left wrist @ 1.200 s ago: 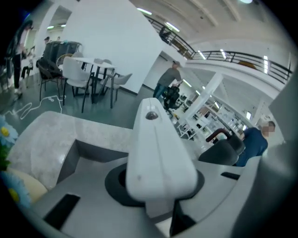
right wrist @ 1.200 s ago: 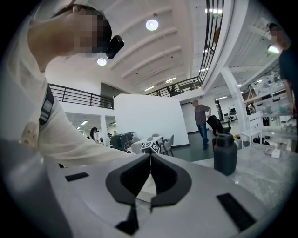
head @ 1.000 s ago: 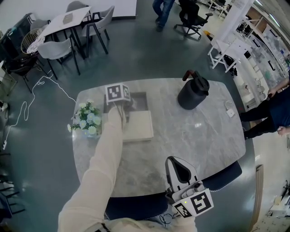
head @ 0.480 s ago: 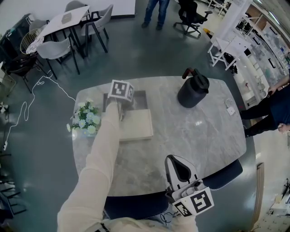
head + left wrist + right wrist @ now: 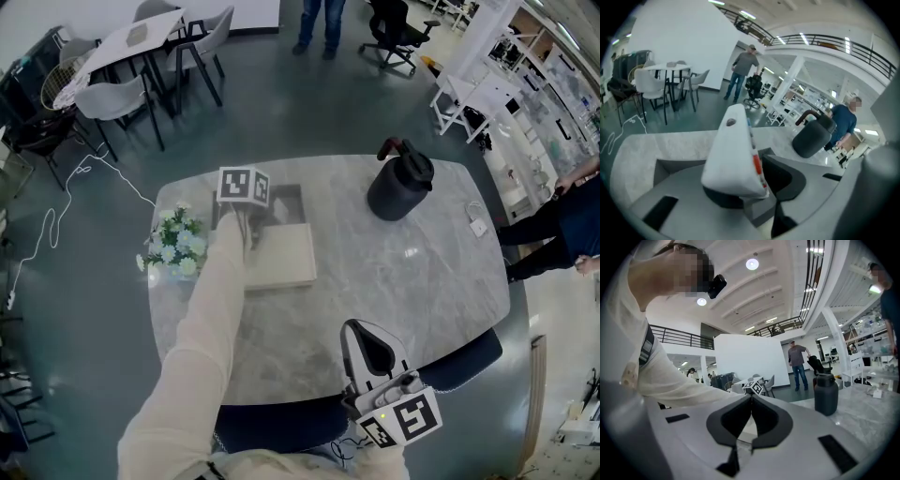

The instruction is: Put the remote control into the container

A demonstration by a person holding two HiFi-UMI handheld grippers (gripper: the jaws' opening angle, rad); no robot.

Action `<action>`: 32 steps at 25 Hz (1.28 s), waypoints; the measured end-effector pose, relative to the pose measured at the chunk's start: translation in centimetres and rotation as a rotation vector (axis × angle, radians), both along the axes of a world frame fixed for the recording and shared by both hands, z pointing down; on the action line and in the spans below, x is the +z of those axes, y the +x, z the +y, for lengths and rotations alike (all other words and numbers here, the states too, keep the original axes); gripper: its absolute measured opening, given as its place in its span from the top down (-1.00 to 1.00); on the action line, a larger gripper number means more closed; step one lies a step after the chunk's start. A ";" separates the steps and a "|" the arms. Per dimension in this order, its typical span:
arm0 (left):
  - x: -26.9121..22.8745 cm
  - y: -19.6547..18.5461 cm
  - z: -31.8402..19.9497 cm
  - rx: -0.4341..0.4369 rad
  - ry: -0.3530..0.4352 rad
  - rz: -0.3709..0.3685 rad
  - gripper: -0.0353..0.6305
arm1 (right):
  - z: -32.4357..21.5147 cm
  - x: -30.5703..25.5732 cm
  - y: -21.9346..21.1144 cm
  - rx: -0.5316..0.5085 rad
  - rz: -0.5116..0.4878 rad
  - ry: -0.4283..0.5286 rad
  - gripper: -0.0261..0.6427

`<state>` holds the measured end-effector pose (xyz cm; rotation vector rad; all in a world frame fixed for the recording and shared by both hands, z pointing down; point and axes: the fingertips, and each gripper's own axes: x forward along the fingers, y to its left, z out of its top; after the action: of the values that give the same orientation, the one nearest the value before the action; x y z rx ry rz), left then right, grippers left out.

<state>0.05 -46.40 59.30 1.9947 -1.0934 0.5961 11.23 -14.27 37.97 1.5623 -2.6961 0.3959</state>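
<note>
The white remote control [image 5: 733, 152] with coloured buttons along one edge stands tilted between the jaws of my left gripper [image 5: 754, 187], which is shut on it. In the head view that left gripper [image 5: 248, 214] hangs over the left part of the grey open container [image 5: 294, 200] at the table's far left; the remote itself is hidden there under the marker cube and sleeve. A beige board [image 5: 284, 261] lies against the container's near side. My right gripper [image 5: 359, 337] is shut and empty near the table's front edge, and its tips [image 5: 751, 398] meet.
A pot of white flowers [image 5: 174, 246] stands left of the container. A black jug [image 5: 401, 187] with a brown handle is at the back right, a small white plug [image 5: 478, 229] at the right edge. People stand beyond the marble table [image 5: 375, 272].
The left gripper has rolled a little and shifted slightly over the container, still with the remote in it. The right gripper has not moved.
</note>
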 end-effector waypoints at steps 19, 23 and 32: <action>-2.7 -3.1 -1.2 -0.003 0.049 0.047 0.54 | -0.4 0.0 -0.4 -0.015 -0.007 0.008 0.87; -3.5 -3.9 -1.6 -0.013 0.076 0.042 0.54 | -0.5 -0.1 -0.5 -0.018 -0.009 0.012 0.87; -4.9 -5.3 -1.9 -0.026 0.105 0.029 0.56 | -0.4 -0.2 -0.6 -0.017 -0.014 0.019 0.87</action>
<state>-5.28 -48.33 54.43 2.0696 -1.1522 0.5036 10.67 -14.72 37.75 1.5454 -2.7296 0.3834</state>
